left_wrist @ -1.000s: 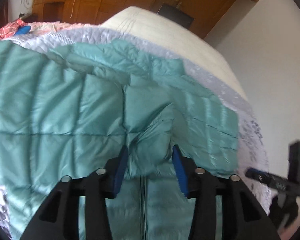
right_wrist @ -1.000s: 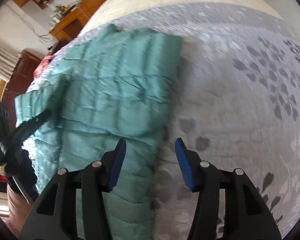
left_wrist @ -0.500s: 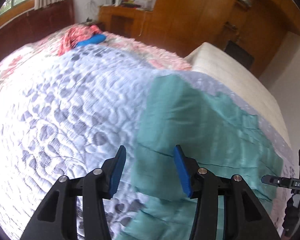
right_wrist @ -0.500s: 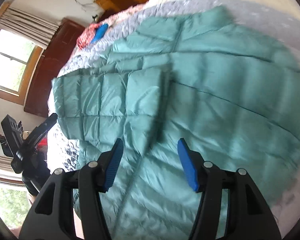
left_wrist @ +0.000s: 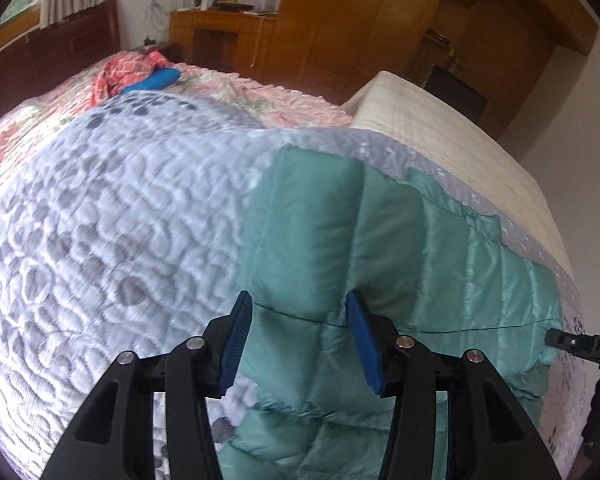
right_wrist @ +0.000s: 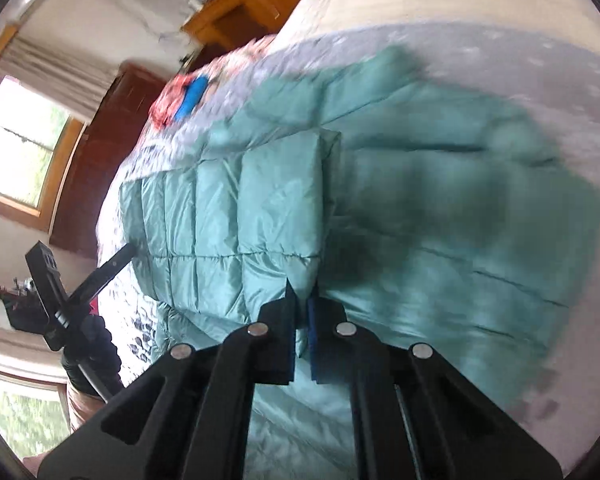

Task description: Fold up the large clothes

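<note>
While the right tool [right_wrist: 301, 320] pinches the teal jacket's [right_wrist: 260, 216] folded edge at lower centre, the half-open, empty left tool [left_wrist: 296, 336] should grip its sleeve evenly.

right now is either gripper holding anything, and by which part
The right gripper is shut on the teal puffer jacket, pinching the near corner of its folded-over panel. The left gripper is open astride the jacket's folded end, gripping nothing.

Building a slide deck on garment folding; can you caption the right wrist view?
Right gripper fingers pinched on a folded edge of the teal puffer jacket on a quilted bedspread.
</note>
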### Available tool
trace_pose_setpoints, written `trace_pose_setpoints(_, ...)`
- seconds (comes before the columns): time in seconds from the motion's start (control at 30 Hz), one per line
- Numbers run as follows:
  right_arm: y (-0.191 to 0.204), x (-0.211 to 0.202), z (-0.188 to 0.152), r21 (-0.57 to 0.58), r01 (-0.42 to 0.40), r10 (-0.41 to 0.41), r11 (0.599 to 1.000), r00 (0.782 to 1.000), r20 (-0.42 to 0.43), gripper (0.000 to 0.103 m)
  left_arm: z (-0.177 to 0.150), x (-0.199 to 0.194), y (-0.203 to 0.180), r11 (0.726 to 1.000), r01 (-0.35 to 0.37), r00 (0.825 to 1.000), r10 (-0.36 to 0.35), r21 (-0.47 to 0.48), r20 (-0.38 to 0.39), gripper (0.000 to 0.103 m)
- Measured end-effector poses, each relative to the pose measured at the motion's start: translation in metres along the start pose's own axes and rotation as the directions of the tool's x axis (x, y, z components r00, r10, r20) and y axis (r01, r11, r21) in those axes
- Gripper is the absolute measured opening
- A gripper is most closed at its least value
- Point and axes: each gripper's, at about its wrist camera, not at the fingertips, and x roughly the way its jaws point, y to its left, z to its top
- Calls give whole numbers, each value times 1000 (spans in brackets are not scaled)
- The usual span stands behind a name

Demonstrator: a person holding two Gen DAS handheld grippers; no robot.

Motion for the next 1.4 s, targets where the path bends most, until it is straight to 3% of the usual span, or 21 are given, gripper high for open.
trace_pose_setpoints(0.23, -57, -51, -25, 112, 80, -89, 991, 993, 84, 3, 9, 20, -48, 996, 34, 999, -33, 86, -13, 49)
trace_pose_setpoints(0.43, -97, -26, -47, 199, 140, -147, 970, 989, 22, 3, 2, 53, -63, 991, 21, 997, -11, 133, -76, 49)
trace_pose_setpoints(0.6, -101, -1, -51, 177, 182, -182, 967, 983, -18, 7, -6, 71, -68, 983, -23, 994, 42, 181, -100, 50)
trace_pose_setpoints(0.7, -89, -21, -48, 154, 236, -241, 959, 970, 14, 17, -1, 58, -70, 982, -26, 994, 45, 188, -96, 49)
trace_pose_setpoints(0.8, -76, -47, -43, 113, 300, -310, 947, 947, 88, 21, 8, 31, -74, 981, -14, 999, 20, 193, -29, 49)
trace_pose_setpoints(0.97, -45, -42, -15, 32, 243, -246, 969, 961, 127, 21, 17, 29, -101, 971, 22, 1000, -21, 237, -4, 49)
trace_pose_setpoints(1.1, -38, 0, 0, 11, 245, -245, 970, 968, 55, 21, 15, 55, -119, 960, 18, 999, -7, 280, -38, 49)
trace_pose_setpoints(1.2, -43, 22, 1, 20, 270, -270, 963, 963, 12, 19, 10, 79, -119, 954, -14, 996, 41, 299, -83, 50)
trace_pose_setpoints(1.4, -62, 49, 0, 52, 235, -234, 971, 972, -29, 19, 4, 100, -113, 951, 5, 991, 36, 308, -128, 51)
